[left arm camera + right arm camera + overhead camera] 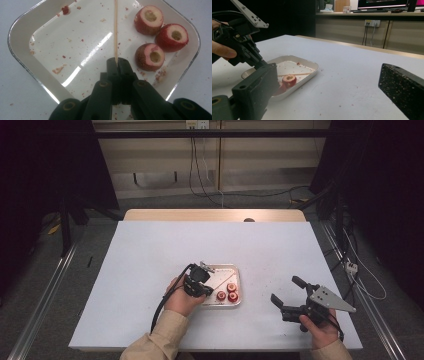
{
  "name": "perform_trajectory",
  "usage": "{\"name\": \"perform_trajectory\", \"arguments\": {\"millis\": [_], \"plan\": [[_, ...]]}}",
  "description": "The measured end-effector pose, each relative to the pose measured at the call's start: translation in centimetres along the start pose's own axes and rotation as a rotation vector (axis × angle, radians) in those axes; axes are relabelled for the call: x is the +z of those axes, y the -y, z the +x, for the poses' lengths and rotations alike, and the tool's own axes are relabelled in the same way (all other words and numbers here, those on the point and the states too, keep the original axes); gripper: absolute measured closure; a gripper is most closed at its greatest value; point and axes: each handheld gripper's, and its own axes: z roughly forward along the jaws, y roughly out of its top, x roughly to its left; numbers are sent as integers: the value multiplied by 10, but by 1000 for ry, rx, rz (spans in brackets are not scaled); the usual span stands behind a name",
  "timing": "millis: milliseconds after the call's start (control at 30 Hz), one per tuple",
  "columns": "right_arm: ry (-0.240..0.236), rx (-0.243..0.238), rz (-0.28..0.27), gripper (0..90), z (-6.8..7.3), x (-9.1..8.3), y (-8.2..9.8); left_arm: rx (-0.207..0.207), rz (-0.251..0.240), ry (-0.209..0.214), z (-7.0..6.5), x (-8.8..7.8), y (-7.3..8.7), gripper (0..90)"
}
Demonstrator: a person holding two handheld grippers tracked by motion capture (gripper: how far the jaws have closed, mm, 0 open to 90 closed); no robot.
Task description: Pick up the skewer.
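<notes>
1. The skewer (115, 30) lies across the white tray (22, 40), its near end clamped in your left gripper (117, 60).
2. Three cored red fruit pieces (150, 56) sit beside it (crumbs around them).
3. Your right gripper (285, 292) hovers well apart, jaws spread wide.

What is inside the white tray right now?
The tray holds three cored red fruits, a thin wooden skewer pinched by the left gripper, and scattered crumbs. The tray floor beneath the gripper is covered.
</notes>
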Motion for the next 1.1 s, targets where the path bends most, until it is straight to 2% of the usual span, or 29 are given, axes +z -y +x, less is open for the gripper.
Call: {"name": "perform_trajectory", "arguments": {"millis": [100, 200, 333, 467, 533, 600, 700, 833, 900, 1100], "plan": [[4, 0, -1, 19, -1, -1, 0, -28, 9, 1, 0, 0, -1, 897], [13, 10, -9, 19, -2, -3, -1, -31, 29, 15, 1, -5, 0, 897], [10, 6, -7, 19, -2, -1, -1, -39, 29, 30, 0, -16, 3, 897], [7, 3, -2, 19, 1, 0, -1, -30, 50, 18, -1, -28, 5, 897], [2, 1, -6, 20, 3, 1, -1, -17, 82, 9, -1, -31, 8, 896], [-2, -8, -3, 20, 3, 2, -1, -19, 107, 17, -1, -31, 11, 896], [-2, -3, 0, 20, 4, 3, -1, -23, 90, 26, 0, -31, 13, 895], [-5, -6, 3, 20, 4, 4, 0, -4, 111, 22, -1, -26, 9, 876], [-5, -8, 3, 20, 4, 4, 0, -16, 117, 36, -2, -22, 7, 873], [-5, -5, 7, 21, 3, 3, 1, -16, 145, 46, -2, -13, 5, 862]]}}
